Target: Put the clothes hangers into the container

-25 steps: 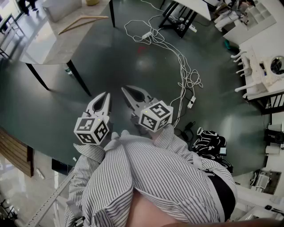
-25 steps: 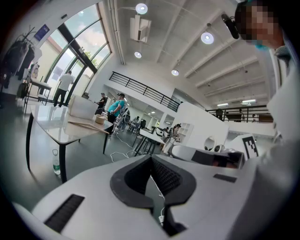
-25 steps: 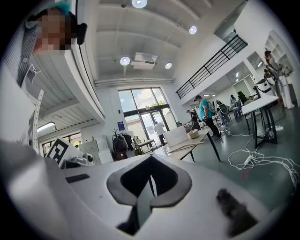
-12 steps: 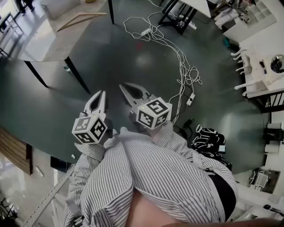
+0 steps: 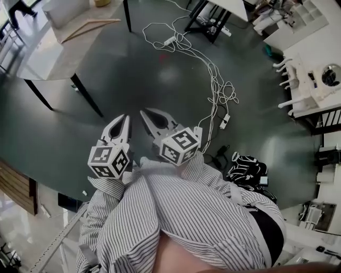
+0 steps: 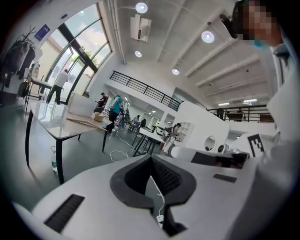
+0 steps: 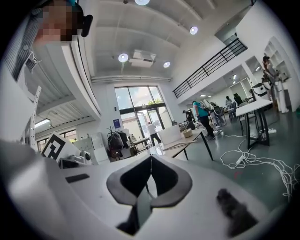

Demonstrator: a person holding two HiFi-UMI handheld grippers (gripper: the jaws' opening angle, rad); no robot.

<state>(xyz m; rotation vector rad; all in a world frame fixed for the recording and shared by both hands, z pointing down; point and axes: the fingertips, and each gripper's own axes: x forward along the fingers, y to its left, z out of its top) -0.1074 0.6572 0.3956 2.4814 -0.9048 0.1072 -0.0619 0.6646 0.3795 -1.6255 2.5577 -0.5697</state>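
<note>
– What are the 2 grippers doing?
– The left gripper (image 5: pixel 126 118) and the right gripper (image 5: pixel 143 113) are both clenched on nothing, close to the striped shirt (image 5: pixel 181 213).
– And the hanger?
– The wooden hanger (image 5: pixel 101 22) lies on the far table (image 5: pixel 42 58), beside a white box (image 5: pixel 64 10).

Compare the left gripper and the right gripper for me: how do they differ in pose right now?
The left gripper points almost straight ahead, while the right gripper angles across toward the left one. The right gripper reaches slightly further forward; the left gripper's cube sits lower in the head view, closer to the person's body. Both are shut with nothing between the jaws, and both hang over the dark floor.
</note>
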